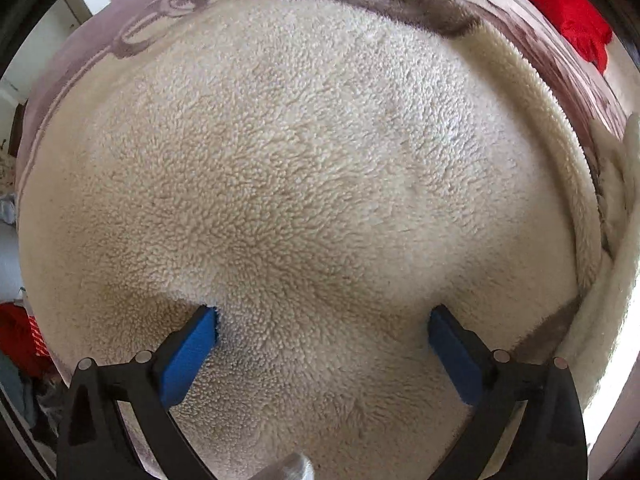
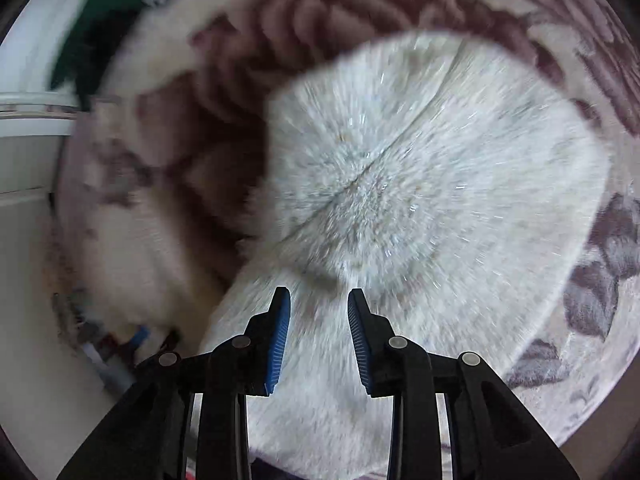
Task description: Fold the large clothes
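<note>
A large cream fleece garment (image 1: pixel 304 168) lies spread on a mauve flowered bedspread (image 1: pixel 80 60) and fills the left wrist view. My left gripper (image 1: pixel 322 316) is open wide, its blue pads (image 1: pixel 192 352) pressed down into the fleece, with nothing held. In the blurred right wrist view the same cream fleece (image 2: pixel 420 184) shows a seam or fold line running diagonally. My right gripper (image 2: pixel 319 304) is open with a narrower gap, hovering over the fleece's near part, and holds nothing.
The garment's thick folded edge (image 1: pixel 532 112) curves along the right. A red cloth (image 1: pixel 568 8) lies at the far right on the bed, more red items (image 1: pixel 20 336) at the lower left. The bedspread (image 2: pixel 592 288) surrounds the fleece; a white wall or frame (image 2: pixel 32 120) stands left.
</note>
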Motion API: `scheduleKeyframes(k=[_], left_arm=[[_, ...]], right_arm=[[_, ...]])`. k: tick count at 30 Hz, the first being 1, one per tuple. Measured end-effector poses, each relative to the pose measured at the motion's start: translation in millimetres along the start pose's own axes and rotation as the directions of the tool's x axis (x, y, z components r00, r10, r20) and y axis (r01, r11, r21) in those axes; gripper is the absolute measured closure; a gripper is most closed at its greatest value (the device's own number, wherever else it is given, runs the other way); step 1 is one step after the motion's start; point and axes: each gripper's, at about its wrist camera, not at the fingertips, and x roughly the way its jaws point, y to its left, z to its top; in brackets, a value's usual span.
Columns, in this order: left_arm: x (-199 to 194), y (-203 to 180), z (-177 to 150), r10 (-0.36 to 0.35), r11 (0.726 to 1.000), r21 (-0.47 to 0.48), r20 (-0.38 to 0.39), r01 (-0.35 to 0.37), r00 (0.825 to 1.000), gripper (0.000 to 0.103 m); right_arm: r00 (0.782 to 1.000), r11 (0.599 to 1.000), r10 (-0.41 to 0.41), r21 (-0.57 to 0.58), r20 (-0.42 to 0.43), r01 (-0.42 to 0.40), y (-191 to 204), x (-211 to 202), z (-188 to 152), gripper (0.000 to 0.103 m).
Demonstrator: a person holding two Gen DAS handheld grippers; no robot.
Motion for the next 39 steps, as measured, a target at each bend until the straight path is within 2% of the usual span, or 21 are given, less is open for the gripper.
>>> scheduleKeyframes(k=[3, 6, 8, 10, 12, 13, 15, 16, 17, 20, 22, 24, 26, 27, 28, 29, 30, 32, 33, 35, 39], left_arm=[[-0.9, 4.9, -1.2, 0.017, 1.000, -0.006, 0.007, -0.017, 1.000, 0.000], [-2.2, -3.7, 0.8, 0.028, 1.000, -0.011, 0.002, -0.028, 1.000, 0.000], [-16.6, -17.1, 3.0, 0.041, 0.999, -0.011, 0.013, -0.041, 0.999, 0.000], [-45.9, -25.5, 10.0, 0.027, 1.000, -0.014, 0.081, -0.026, 0.996, 0.000], [-85.4, -49.2, 22.7, -0.047, 0.999, 0.005, 0.173, 0.047, 0.984, 0.000], [-96.9, -64.3, 30.5, -0.082, 0.997, 0.021, 0.190, 0.079, 0.978, 0.000], [-101.7, -101.9, 52.8, -0.192, 0.981, 0.060, 0.153, 0.185, 0.969, 0.000], [-95.8, -123.9, 63.3, -0.233, 0.971, 0.083, 0.126, 0.224, 0.964, 0.000], [-85.2, -151.6, 72.5, -0.279, 0.956, 0.123, 0.091, 0.267, 0.956, 0.000], [-43.1, -234.6, 97.3, -0.313, 0.921, 0.239, -0.018, 0.308, 0.950, 0.000], [-19.2, -282.6, 104.9, -0.309, 0.894, 0.320, -0.069, 0.314, 0.949, 0.003], [-12.9, -313.6, 109.7, -0.344, 0.853, 0.383, -0.097, 0.354, 0.934, 0.046], [-34.8, -321.4, 99.8, -0.372, 0.838, 0.389, -0.107, 0.383, 0.922, 0.080], [-49.4, -316.2, 99.3, -0.461, 0.810, 0.352, -0.110, 0.469, 0.880, 0.088], [-60.6, -303.6, 101.2, -0.566, 0.771, 0.263, -0.132, 0.580, 0.813, 0.088], [-62.4, -292.3, 105.3, -0.623, 0.747, 0.187, -0.140, 0.638, 0.770, 0.088], [-59.5, -283.6, 108.2, -0.629, 0.752, 0.142, -0.141, 0.644, 0.765, 0.088], [-36.3, -265.4, 115.8, -0.543, 0.823, 0.103, -0.141, 0.558, 0.827, 0.087], [-21.3, -256.5, 116.6, -0.532, 0.837, 0.061, -0.143, 0.544, 0.835, 0.086], [-2.4, -244.5, 118.3, -0.578, 0.814, -0.030, -0.150, 0.580, 0.803, 0.084], [-9.4, -248.9, 114.2, -0.554, 0.828, 0.018, -0.127, 0.561, 0.823, 0.084]], right_arm=[[0.997, 0.999, -0.009, -0.042, -0.076, 0.006, -1.8, 16.1, -13.5, 0.089], [0.992, 0.998, -0.050, -0.051, -0.113, 0.044, -1.3, 82.6, -7.7, 0.092], [0.993, 0.999, 0.012, 0.038, -0.113, -0.007, -13.1, 114.9, -1.3, 0.092], [0.991, 0.999, 0.019, 0.035, -0.135, -0.014, -8.3, 102.5, 1.9, 0.092], [0.991, 0.997, 0.069, -0.009, -0.118, -0.071, -10.1, 70.4, -6.4, 0.091], [0.989, 0.994, 0.110, 0.001, -0.096, -0.110, -18.2, 55.6, -16.6, 0.088], [0.980, 0.978, 0.198, 0.075, -0.004, -0.197, -51.7, 17.0, -28.9, 0.062], [0.976, 0.970, 0.215, 0.105, 0.039, -0.218, -68.8, 4.5, -35.1, 0.043], [0.969, 0.960, 0.225, 0.146, 0.096, -0.238, -91.0, -10.1, -42.5, 0.037], [0.960, 0.933, 0.209, 0.257, 0.189, -0.253, -155.4, -25.3, -62.1, 0.037], [0.948, 0.888, 0.238, 0.347, 0.213, -0.301, -199.8, -18.0, -63.2, 0.037], [0.939, 0.859, 0.254, 0.392, 0.230, -0.328, -232.1, -0.7, -71.8, 0.037], [0.929, 0.830, 0.276, 0.425, 0.248, -0.361, -263.9, 11.3, -74.6, 0.037], [0.921, 0.813, 0.295, 0.439, 0.256, -0.382, -274.8, 18.7, -75.8, 0.037], [0.911, 0.798, 0.317, 0.445, 0.263, -0.406, -281.6, 27.2, -75.8, 0.037], [0.902, 0.788, 0.332, 0.445, 0.275, -0.426, -285.0, 29.4, -78.9, 0.037], [0.895, 0.783, 0.337, 0.441, 0.293, -0.439, -289.7, 28.2, -80.9, 0.037], [0.883, 0.788, 0.345, 0.414, 0.317, -0.456, -301.6, 20.7, -81.7, 0.037], [0.885, 0.802, 0.324, 0.399, 0.334, -0.445, -302.2, 14.4, -80.1, 0.037], [0.891, 0.840, 0.276, 0.359, 0.361, -0.406, -295.3, -0.5, -74.0, 0.037], [0.871, 0.879, 0.310, 0.233, 0.382, -0.416, -266.9, -28.4, -53.3, 0.037]])
